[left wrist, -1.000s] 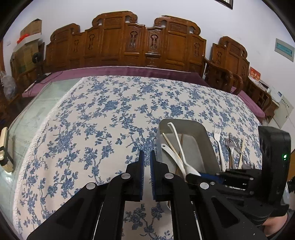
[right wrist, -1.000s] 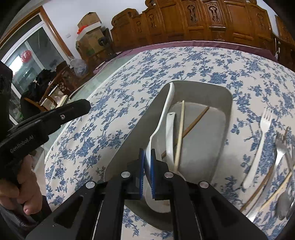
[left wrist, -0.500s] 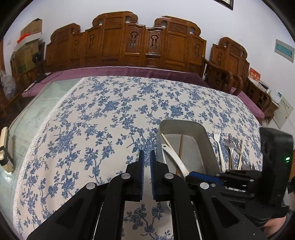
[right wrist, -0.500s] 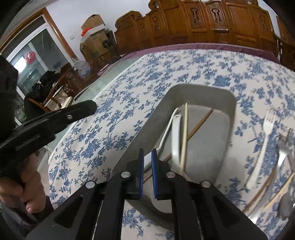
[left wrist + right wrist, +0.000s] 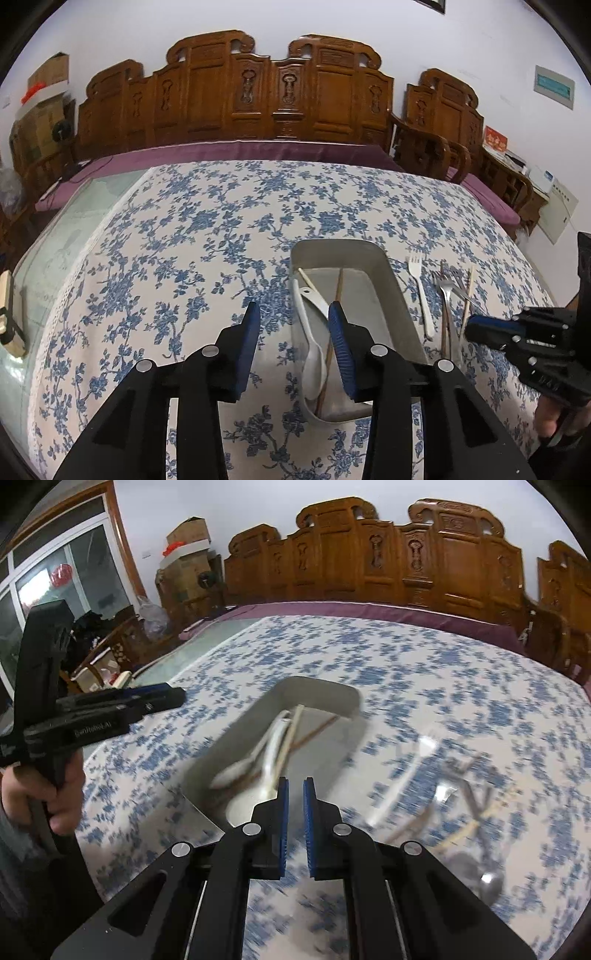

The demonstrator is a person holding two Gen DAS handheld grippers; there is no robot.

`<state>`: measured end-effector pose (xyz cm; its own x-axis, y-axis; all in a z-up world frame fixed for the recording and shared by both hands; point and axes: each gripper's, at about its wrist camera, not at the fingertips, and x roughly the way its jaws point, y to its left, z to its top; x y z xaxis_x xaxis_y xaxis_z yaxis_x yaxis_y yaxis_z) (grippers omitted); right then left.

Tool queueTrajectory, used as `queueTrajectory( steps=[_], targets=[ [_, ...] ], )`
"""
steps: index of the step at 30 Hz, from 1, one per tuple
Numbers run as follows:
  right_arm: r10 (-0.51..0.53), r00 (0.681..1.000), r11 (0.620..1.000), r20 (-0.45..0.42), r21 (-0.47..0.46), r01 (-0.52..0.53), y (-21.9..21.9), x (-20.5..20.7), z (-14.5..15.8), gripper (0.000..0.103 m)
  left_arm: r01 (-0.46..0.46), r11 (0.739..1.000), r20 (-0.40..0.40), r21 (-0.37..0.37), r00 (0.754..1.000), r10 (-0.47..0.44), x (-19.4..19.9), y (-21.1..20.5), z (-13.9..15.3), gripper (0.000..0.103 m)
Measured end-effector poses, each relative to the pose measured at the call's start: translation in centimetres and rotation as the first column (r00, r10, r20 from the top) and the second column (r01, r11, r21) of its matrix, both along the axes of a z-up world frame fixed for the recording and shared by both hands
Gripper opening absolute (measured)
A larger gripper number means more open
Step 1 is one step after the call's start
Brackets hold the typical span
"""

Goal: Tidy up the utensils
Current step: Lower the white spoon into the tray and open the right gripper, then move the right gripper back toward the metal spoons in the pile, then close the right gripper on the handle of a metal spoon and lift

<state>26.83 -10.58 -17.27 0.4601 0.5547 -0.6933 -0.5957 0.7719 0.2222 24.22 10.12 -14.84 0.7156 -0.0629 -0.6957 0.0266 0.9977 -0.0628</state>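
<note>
A grey tray [image 5: 391, 280] sits on the blue-flowered tablecloth and holds white spoons [image 5: 312, 354] and chopsticks [image 5: 338, 288]. It also shows blurred in the right wrist view [image 5: 317, 690]. My left gripper [image 5: 293, 325] is open and empty, its right finger over the tray's near left wall. My right gripper [image 5: 293, 805] is slightly open and empty, above the tray's near end; it appears at the right of the left wrist view [image 5: 480, 326]. Right of the tray lie a white fork [image 5: 419, 291], metal forks [image 5: 445, 295] and a chopstick [image 5: 467, 295].
A metal spoon [image 5: 487, 882] lies blurred on the cloth at the right. The left gripper and the hand holding it [image 5: 92, 716] hover at the left. Carved wooden chairs [image 5: 273, 96] stand along the table's far edge. Bare glass tabletop [image 5: 55, 251] shows at the left.
My right gripper let go of the white spoon into the tray, then pulled back and to the right. My left gripper opened wide.
</note>
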Motion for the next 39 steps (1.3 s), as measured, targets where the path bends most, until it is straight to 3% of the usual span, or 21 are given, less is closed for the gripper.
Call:
queueTrajectory(
  steps=[5, 8, 14, 21, 26, 39],
  targets=[
    [-0.047, 0.999, 0.999, 0.01, -0.023, 0.047, -3.7, -0.7, -0.2, 0.011, 0.022, 1.0, 0.006, 0.001, 1.0, -0.022, -0.3, -1.1, 0.2, 0.039],
    [-0.088, 0.996, 0.995, 0.014, -0.037, 0.088, -6.2, -0.7, -0.6, 0.024, 0.044, 0.999, 0.011, 0.002, 0.999, -0.044, -0.6, -2.0, 0.2, 0.053],
    [-0.188, 0.982, 0.98, -0.005, -0.063, 0.187, -10.6, -0.1, -2.1, 0.024, 0.094, 0.996, -0.006, 0.007, 0.996, -0.094, -0.9, -4.3, -0.3, 0.056],
    [-0.258, 0.966, 0.961, -0.024, -0.109, 0.254, -13.8, 1.3, -4.3, 0.024, 0.148, 0.989, -0.016, 0.01, 0.989, -0.148, -1.4, -6.8, -1.0, 0.067],
    [-0.265, 0.963, 0.955, -0.044, -0.153, 0.255, -14.3, 2.3, -6.3, 0.024, 0.177, 0.984, -0.031, 0.014, 0.984, -0.176, -1.6, -8.4, -1.7, 0.067],
    [-0.211, 0.977, 0.928, 0.016, -0.31, 0.206, -11.4, 2.7, -8.2, 0.029, 0.245, 0.969, -0.059, 0.037, 0.968, -0.242, -2.4, -11.9, -3.2, 0.067]
  ],
)
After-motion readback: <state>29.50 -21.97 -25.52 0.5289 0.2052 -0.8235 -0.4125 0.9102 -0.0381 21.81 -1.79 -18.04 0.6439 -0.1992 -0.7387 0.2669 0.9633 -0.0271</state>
